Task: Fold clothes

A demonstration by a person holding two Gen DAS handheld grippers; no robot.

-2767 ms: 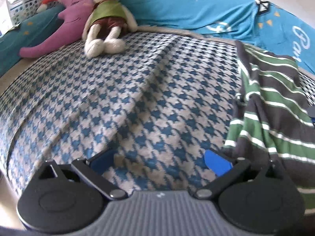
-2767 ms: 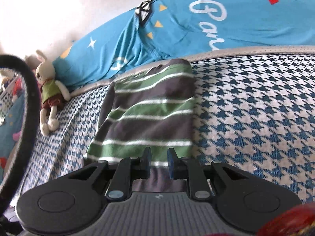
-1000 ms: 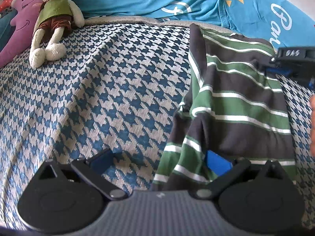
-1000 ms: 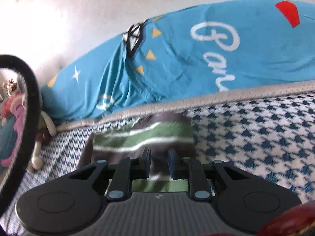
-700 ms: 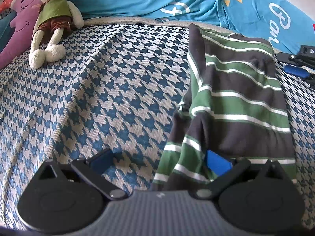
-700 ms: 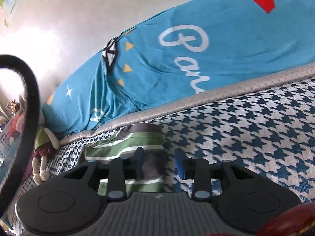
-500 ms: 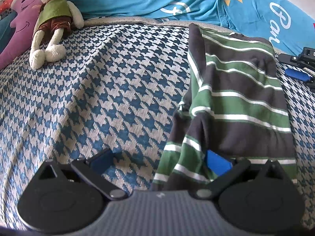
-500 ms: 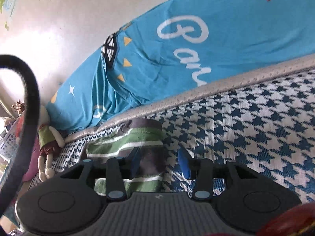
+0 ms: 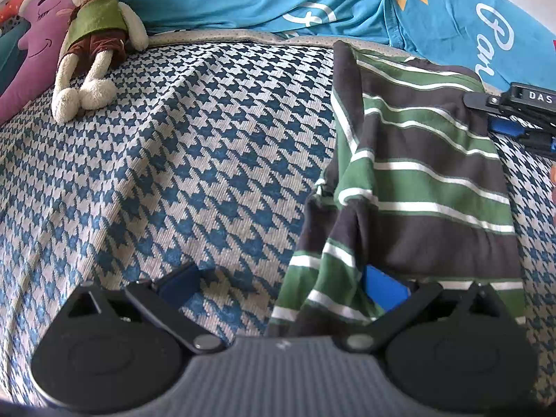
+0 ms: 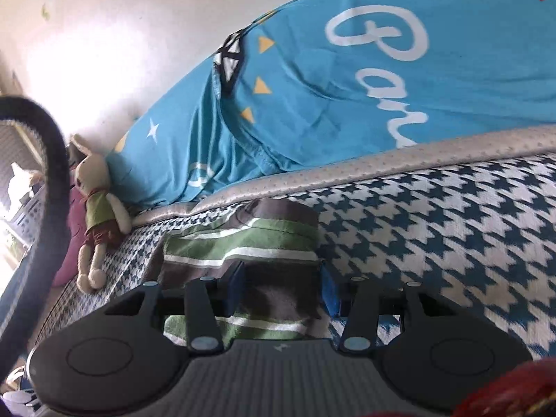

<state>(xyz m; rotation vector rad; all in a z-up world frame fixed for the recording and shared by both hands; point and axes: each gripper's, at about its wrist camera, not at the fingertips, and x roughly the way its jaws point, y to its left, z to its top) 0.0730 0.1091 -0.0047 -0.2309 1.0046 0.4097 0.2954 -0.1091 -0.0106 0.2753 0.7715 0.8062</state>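
Now the folded green-and-grey striped shirt (image 9: 424, 180) lies between both tools' spread, unclamped pads, the right tool (image 10: 281, 286) opening.

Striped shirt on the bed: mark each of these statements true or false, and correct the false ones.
1. The striped shirt lies on a blue-and-white houndstooth bedspread. True.
2. The left gripper is clamped shut on the shirt. False: its fingers stand wide apart, one on the bedspread, one at the shirt's near corner.
3. A plush rabbit in a green top lies at the head of the bed. True.
4. The right gripper holds the rabbit. False: its jaws are opening over the shirt's far end, with fabric between them.
5. The pillows are red. False: they are turquoise.
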